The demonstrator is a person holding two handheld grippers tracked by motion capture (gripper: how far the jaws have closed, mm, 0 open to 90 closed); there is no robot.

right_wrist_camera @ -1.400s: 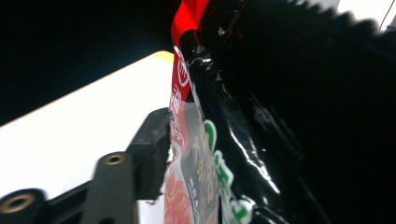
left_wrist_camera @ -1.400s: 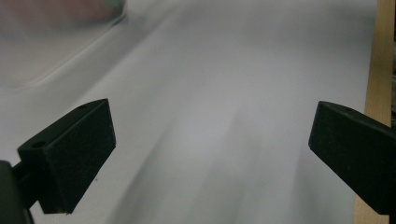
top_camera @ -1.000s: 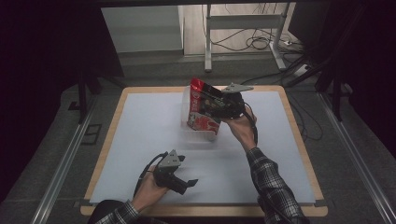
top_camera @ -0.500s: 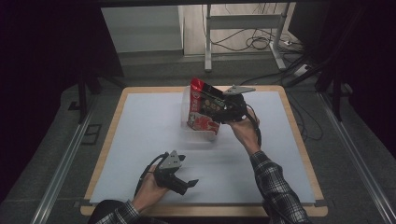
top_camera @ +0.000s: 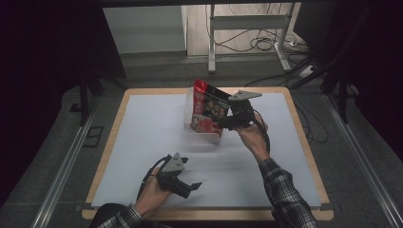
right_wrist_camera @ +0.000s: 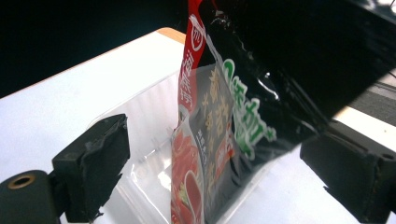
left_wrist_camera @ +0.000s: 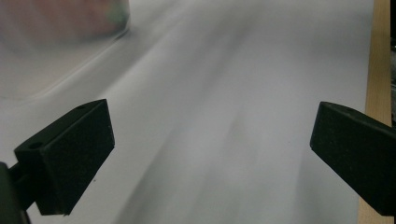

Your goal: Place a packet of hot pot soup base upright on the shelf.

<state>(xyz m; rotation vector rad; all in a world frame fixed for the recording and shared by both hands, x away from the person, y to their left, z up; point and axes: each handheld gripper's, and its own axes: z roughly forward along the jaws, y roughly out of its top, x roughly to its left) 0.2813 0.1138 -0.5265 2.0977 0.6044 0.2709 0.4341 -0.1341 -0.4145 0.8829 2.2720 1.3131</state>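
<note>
A red and black snack bag (top_camera: 206, 109) stands tilted in a clear plastic tray (top_camera: 202, 137) at the middle back of the white mat. My right gripper (top_camera: 222, 121) is at the bag's right side. In the right gripper view the bag (right_wrist_camera: 210, 140) sits between the wide-apart jaws of the open right gripper (right_wrist_camera: 222, 172), and the tray (right_wrist_camera: 140, 116) lies under it; the left jaw stands clear of the bag. My left gripper (top_camera: 189, 186) rests low near the front edge, open, and in the left gripper view nothing lies between the jaws of the left gripper (left_wrist_camera: 210, 168).
The white mat (top_camera: 142, 142) covers a wooden board with a bare rim (top_camera: 304, 142). Beyond the table are dark curtains, a metal frame's legs (top_camera: 211, 42) and cables on the floor (top_camera: 259, 45).
The right hand has drifted slightly right and toward me beside the bag. The bag stays in the tray. The left gripper has barely moved.
</note>
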